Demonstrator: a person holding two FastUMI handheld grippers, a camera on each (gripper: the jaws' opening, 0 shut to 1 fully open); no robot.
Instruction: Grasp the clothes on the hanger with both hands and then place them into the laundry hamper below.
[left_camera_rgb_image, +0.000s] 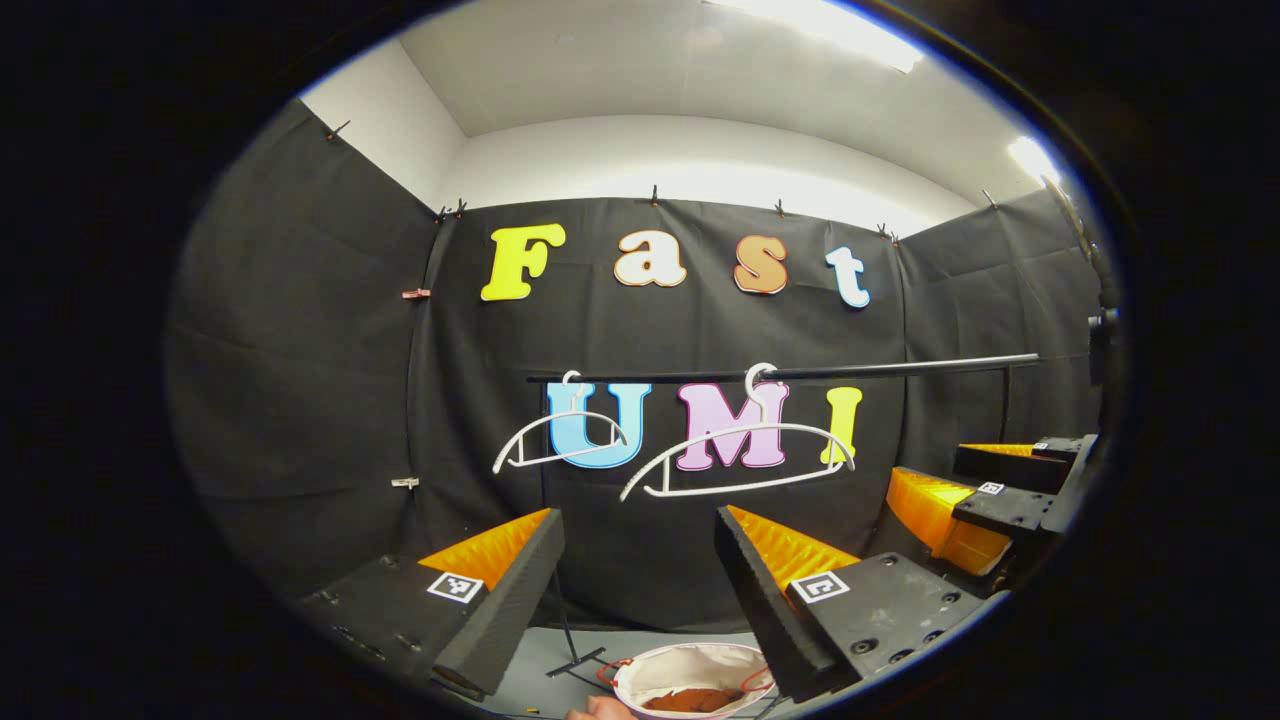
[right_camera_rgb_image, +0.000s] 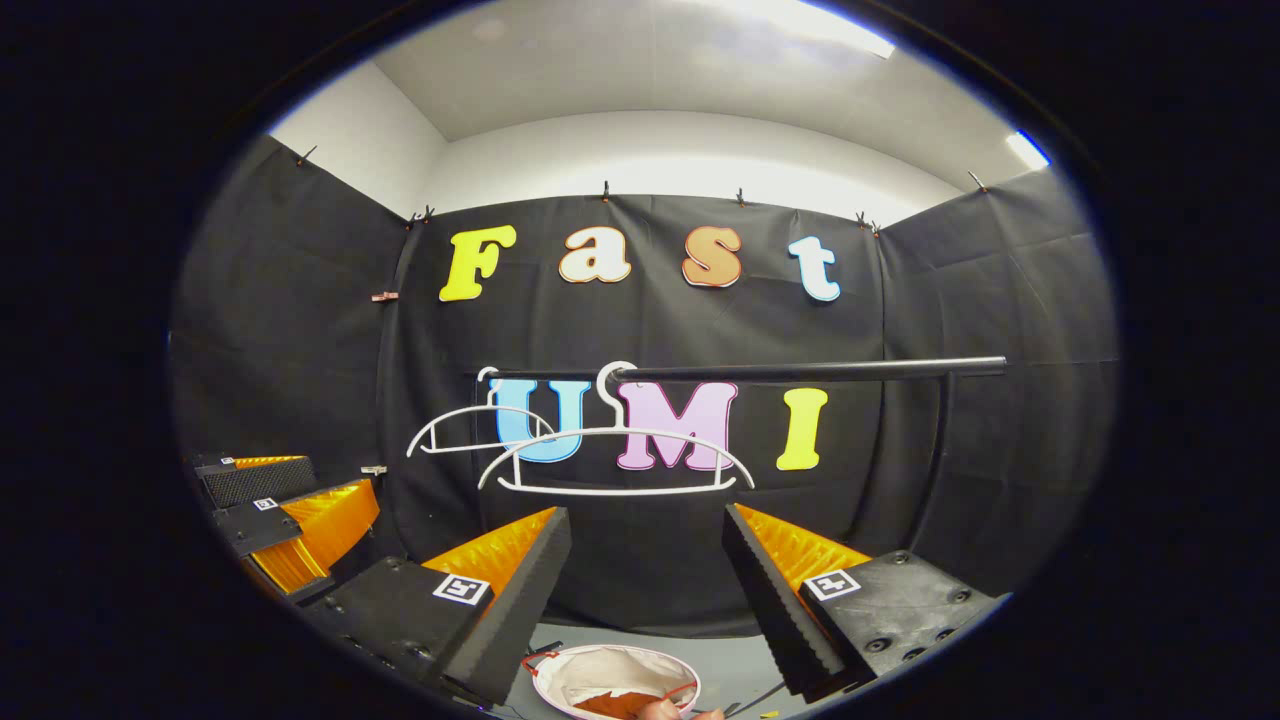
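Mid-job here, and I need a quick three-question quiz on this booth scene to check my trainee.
1. True or false: clothing hangs on the two white plastic hangers on the black metal rail.
2. Where does the reddish-brown garment lie? A) on the rail B) inside the round white fabric hamper C) between the left gripper fingers
3. In one word, how do the fingers of the right gripper stand?

Key: 1 false, both hangers are bare; 2 B; 3 open, as do the left gripper's, with nothing between them.
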